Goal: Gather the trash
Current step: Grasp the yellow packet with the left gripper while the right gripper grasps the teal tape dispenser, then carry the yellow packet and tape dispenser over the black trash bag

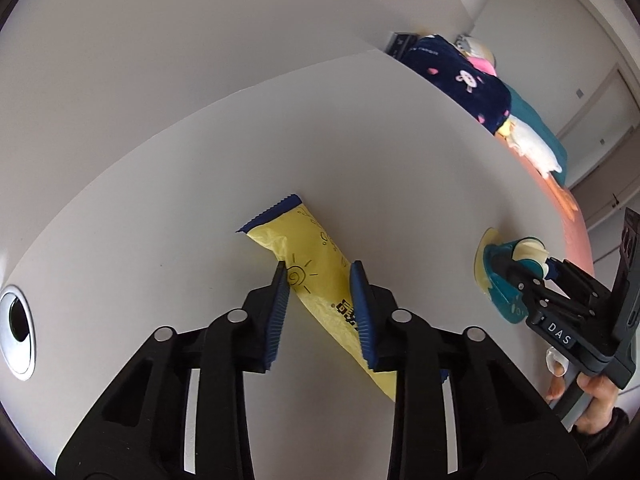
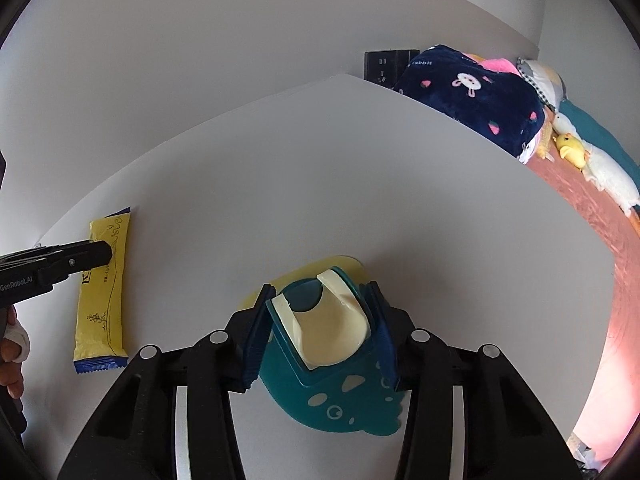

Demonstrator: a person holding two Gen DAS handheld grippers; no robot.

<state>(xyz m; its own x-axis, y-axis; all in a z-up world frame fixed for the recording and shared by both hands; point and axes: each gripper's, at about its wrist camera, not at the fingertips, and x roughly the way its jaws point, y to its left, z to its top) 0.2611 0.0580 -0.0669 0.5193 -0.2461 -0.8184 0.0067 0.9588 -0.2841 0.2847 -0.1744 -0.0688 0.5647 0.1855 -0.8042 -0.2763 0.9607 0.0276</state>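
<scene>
You are at the grasping step, with both hands set on a separate piece of trash on the white table [image 1: 360,140].

Your left gripper [image 1: 322,280] straddles the yellow snack wrapper [image 1: 316,276], which lies flat near the table's middle, its blue crimped end pointing away from you. The pads sit tight against both long edges of the wrapper, so it looks clenched on it, though the fisheye makes it hard to be sure that the far pad truly bites.

Your right gripper [image 2: 320,308] has its blue pads pressed on either side of the teal holder [image 2: 328,364], the raised box with a cream liner standing on a flat teal and yellow base; it sits to the right of the wrapper, well apart from it.

No bin shows in either view. Next, lift each piece straight up; check that the thin wrapper comes off the table rather than sliding out, and that the holder's flat base rises level.
</scene>
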